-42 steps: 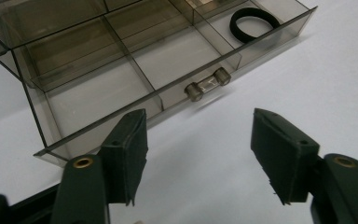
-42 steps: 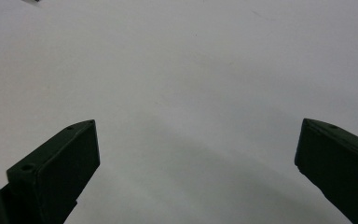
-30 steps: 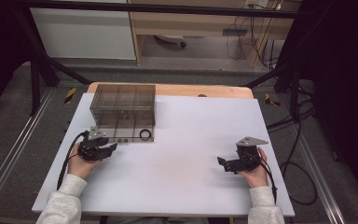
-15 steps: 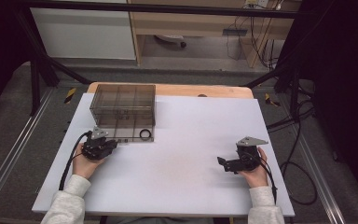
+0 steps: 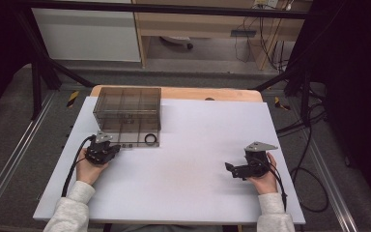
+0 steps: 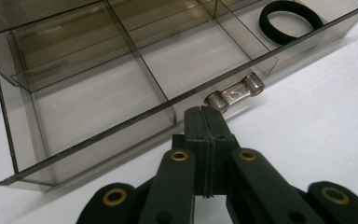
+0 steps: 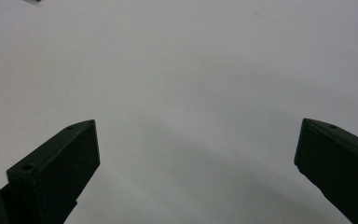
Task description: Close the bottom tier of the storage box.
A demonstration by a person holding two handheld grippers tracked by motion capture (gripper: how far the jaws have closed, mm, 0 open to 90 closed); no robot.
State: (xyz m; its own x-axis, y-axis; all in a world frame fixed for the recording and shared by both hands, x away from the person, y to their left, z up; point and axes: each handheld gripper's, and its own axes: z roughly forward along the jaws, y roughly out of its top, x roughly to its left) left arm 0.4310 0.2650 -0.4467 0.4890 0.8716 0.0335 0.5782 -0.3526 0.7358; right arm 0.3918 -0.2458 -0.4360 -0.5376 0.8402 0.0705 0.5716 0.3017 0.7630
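The left gripper (image 6: 204,122), jaws just closed empty beside the drawer handle (image 6: 234,93), could push the organizer box (image 5: 128,108) askew; the right gripper (image 7: 196,154) gapes wide, empty.

drawer (image 6: 98,93) cut off at top edge, handle (image 6: 235,93) partly behind fingers (image 6: 205,140)

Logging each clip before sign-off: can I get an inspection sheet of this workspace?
Surface: white table top, bare in the middle.
Job's things: smoky clear drawer box, its drawer pulled out; black ring in one compartment; clear handle on the drawer front.
Clutter: nothing seen.
Grippers: left tongs have just been closing, now shut with nothing between them, tips just short of the handle; right tongs open over bare table.
Cables: one trails from each gripper.
Surroundings: dark frame, shelving behind, floor cables at the right.
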